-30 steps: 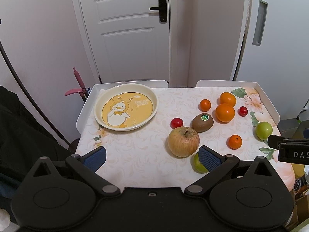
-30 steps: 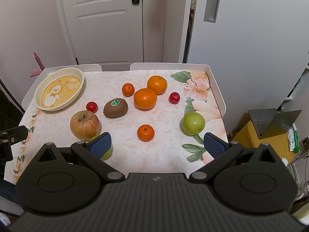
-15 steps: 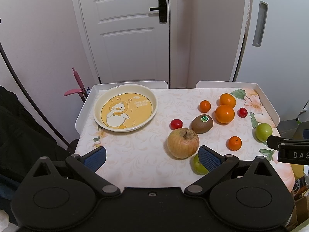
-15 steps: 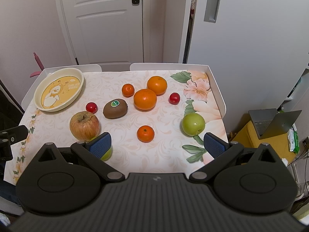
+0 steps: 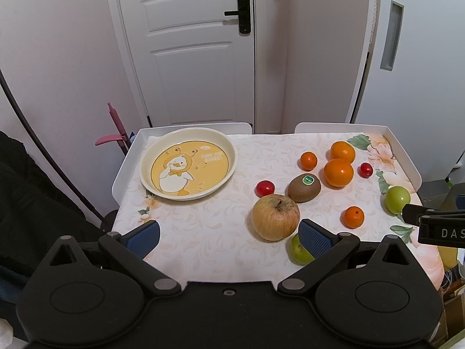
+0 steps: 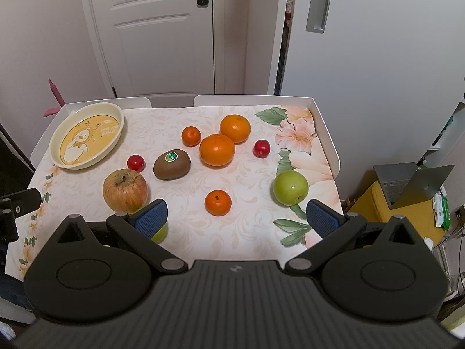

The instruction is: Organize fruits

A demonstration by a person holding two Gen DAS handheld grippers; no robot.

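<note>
A yellow duck plate [image 5: 188, 166] [image 6: 87, 134] sits empty at the table's back left. Fruits lie loose on the cloth: a large apple [image 5: 275, 217] [image 6: 125, 190], a kiwi [image 5: 304, 188] [image 6: 172, 164], two oranges [image 5: 339, 172] [image 6: 217, 149], small tangerines [image 5: 352, 217] [image 6: 218, 202], red cherry tomatoes [image 5: 265, 188] [image 6: 136, 163], and a green apple [image 5: 397, 199] [image 6: 290, 187]. A second green fruit [image 5: 299, 250] is half hidden behind a finger. My left gripper [image 5: 229, 234] is open above the front edge, left of the large apple. My right gripper [image 6: 237, 218] is open near the front, behind the tangerine.
The table is a white tray-edged top [image 6: 325, 133] with a floral cloth. A white door [image 5: 191, 52] and cabinet stand behind. A laptop [image 6: 412, 183] sits low on the right. A pink hook [image 5: 112, 138] hangs off the left.
Both grippers have barely drifted; the left view shifted slightly. No fruit has moved and both stay open.
</note>
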